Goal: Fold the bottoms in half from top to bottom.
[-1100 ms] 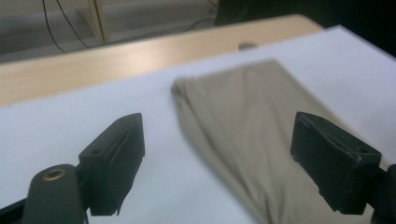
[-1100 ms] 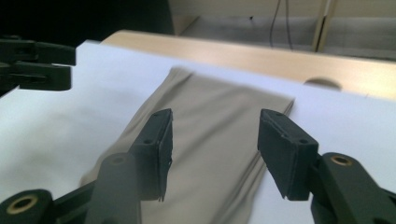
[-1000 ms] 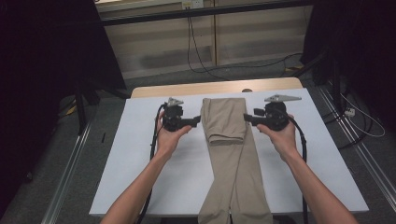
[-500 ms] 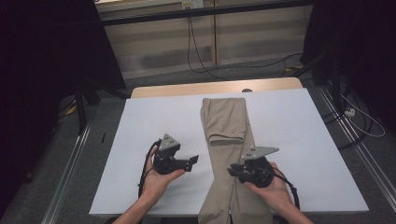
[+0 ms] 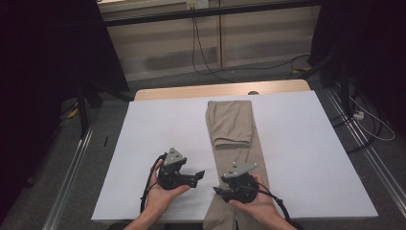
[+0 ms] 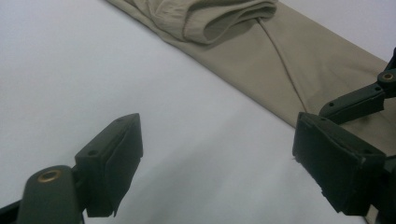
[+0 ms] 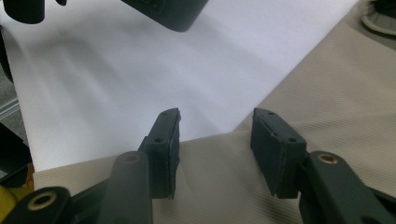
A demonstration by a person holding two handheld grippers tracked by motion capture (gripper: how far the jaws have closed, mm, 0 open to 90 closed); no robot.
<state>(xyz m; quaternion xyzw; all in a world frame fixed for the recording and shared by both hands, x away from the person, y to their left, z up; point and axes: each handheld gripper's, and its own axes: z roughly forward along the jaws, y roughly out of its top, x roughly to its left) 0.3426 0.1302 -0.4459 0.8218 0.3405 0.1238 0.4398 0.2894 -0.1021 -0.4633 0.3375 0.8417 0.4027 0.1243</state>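
The high view is looking forward and down from above the near edge of the white table (image 5: 297, 143), taking in the whole top and the floor beyond. The left gripper view is sitting low over the table (image 6: 70, 70), facing across it toward the folded beige trousers (image 6: 289, 60). The right gripper view is looking down closely at the trousers (image 7: 336, 93) where their edge meets the table (image 7: 187, 60). All three are sharing that edge.

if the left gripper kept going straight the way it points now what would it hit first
Probably the trousers: the open left gripper points across bare table at their near edge, beside the right gripper. How high it hovers is unclear.
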